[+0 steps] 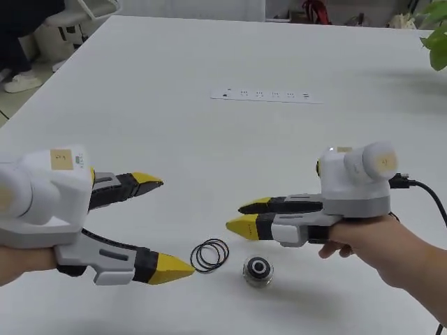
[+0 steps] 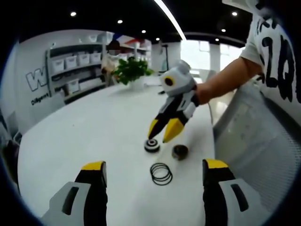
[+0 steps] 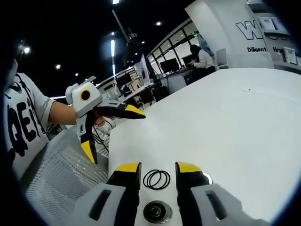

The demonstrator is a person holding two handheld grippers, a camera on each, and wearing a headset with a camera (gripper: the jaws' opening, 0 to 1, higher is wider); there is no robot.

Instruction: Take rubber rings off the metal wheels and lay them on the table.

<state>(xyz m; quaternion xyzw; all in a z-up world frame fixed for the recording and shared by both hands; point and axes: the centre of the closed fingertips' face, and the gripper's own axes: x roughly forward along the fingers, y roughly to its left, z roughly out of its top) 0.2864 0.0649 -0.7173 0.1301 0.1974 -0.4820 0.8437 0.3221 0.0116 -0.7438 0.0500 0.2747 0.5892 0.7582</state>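
Rings of thin black rubber [image 1: 209, 255] lie loosely stacked on the white desk [image 1: 209, 139], just beside a small round metal wheel [image 1: 258, 268]. The right claw [image 1: 235, 216], narrowly parted and empty, hovers near the wheel, probably lining up for another ring. The left claw [image 1: 176, 224] gapes wide, holding nothing.

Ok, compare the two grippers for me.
The left gripper has its jaws spread wide; the right gripper has its jaws close together, with a narrow gap. The left gripper's lower tip is beside the rings; the right gripper's tips are nearer a wheel. Both have yellow tips and hold nothing.
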